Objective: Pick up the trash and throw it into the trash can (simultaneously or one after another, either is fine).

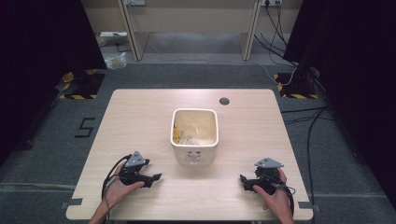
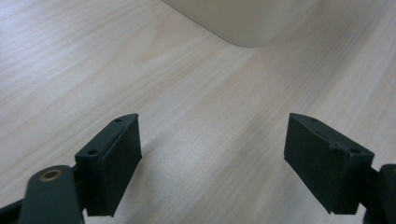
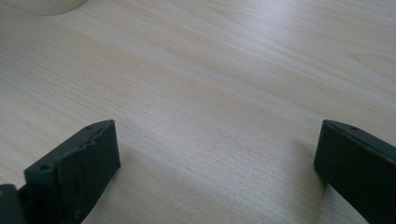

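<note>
A cream square bin [image 1: 194, 134] stands in the middle of the light wooden table [image 1: 140, 112]; clear plastic and something yellow lie inside it. My left gripper [image 1: 154, 179] rests low at the table's front left, jaws wide apart over bare wood, pointing toward the bin. In the left gripper view the gripper [image 2: 212, 154] is open and the bin's base [image 2: 243, 21] shows ahead. My right gripper [image 1: 243, 182] sits at the front right, also open with nothing between its jaws. In the right gripper view the gripper [image 3: 217, 163] faces bare wood, with the bin's corner [image 3: 44, 4] at top left.
A round cable hole [image 1: 224, 101] lies in the table's far side. Grey floor surrounds the table, with cables [image 1: 308, 121] at the right and a wooden desk frame [image 1: 191, 28] behind. Dark curtains hang on both sides.
</note>
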Action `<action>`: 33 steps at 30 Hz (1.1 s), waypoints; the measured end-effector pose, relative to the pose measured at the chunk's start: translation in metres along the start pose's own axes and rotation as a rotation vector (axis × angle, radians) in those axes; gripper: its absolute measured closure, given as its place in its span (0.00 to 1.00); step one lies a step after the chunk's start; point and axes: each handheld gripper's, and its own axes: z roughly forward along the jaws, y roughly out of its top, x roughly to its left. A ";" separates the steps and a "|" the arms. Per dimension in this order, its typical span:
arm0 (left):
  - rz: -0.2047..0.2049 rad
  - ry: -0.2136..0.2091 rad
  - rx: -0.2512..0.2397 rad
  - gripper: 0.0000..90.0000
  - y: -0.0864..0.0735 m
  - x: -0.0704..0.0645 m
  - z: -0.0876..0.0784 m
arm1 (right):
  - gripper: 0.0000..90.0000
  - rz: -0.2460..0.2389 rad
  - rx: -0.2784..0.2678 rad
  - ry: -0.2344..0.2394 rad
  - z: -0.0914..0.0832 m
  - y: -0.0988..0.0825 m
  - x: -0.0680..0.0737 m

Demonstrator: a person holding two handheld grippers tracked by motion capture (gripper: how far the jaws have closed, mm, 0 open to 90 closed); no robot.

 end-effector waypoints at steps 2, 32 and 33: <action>0.011 -0.003 0.009 0.20 -0.002 -0.002 0.000 | 0.01 -0.002 -0.001 0.000 0.000 0.000 0.000; 0.033 0.032 0.015 0.16 -0.014 -0.014 -0.005 | 0.01 -0.001 0.000 -0.001 0.000 0.000 0.000; 0.033 0.032 0.015 0.16 -0.014 -0.014 -0.005 | 0.01 0.000 0.000 0.000 0.000 0.000 0.000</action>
